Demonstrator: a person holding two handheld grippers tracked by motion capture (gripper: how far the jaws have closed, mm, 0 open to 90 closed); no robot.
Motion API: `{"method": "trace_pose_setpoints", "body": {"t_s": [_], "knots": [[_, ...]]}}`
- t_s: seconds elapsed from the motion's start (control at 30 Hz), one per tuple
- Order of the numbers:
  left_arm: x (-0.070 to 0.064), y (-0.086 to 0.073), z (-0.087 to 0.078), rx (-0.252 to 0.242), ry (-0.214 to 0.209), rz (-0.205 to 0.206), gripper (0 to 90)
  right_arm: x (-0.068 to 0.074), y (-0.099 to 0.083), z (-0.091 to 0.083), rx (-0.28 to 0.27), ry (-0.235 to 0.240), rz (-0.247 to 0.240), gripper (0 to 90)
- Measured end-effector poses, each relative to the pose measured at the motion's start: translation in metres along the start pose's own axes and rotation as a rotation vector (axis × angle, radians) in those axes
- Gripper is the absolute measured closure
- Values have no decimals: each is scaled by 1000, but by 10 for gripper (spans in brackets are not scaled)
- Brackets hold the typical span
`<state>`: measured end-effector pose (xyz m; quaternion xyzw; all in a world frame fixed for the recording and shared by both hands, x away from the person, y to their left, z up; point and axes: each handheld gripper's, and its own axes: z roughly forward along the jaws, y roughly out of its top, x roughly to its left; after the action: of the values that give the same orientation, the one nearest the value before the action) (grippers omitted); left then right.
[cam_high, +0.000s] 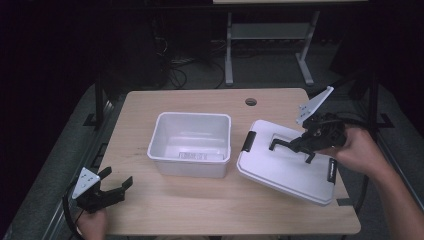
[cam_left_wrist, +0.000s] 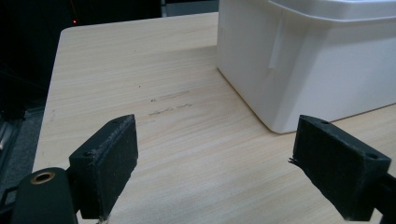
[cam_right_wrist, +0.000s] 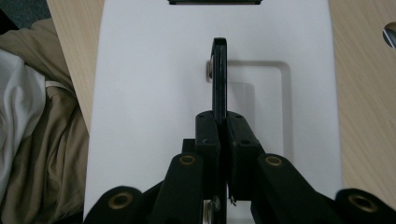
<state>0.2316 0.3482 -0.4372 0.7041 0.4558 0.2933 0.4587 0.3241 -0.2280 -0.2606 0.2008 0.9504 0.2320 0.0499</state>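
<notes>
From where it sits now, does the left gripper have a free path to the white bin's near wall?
Probably yes: the left gripper is open, and bare table lies between its jaws and the white bin.

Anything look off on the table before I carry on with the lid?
The white lid sits skewed beside the open white bin, its near corner hanging over the table edge. The right gripper is shut on its black handle, raised upright. No spill or damage visible.
</notes>
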Motion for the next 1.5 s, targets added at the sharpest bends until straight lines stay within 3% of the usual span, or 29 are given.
{"method": "trace_pose_setpoints", "body": {"t_s": [1.1, 1.5], "knots": [[0, -1, -4, -9, 4, -4, 133, 5, 24, -11, -23, 0, -29, 846], [0, 0, -4, -9, 2, -2, 133, 6, 47, -7, 4, 12, -66, 847]]}}
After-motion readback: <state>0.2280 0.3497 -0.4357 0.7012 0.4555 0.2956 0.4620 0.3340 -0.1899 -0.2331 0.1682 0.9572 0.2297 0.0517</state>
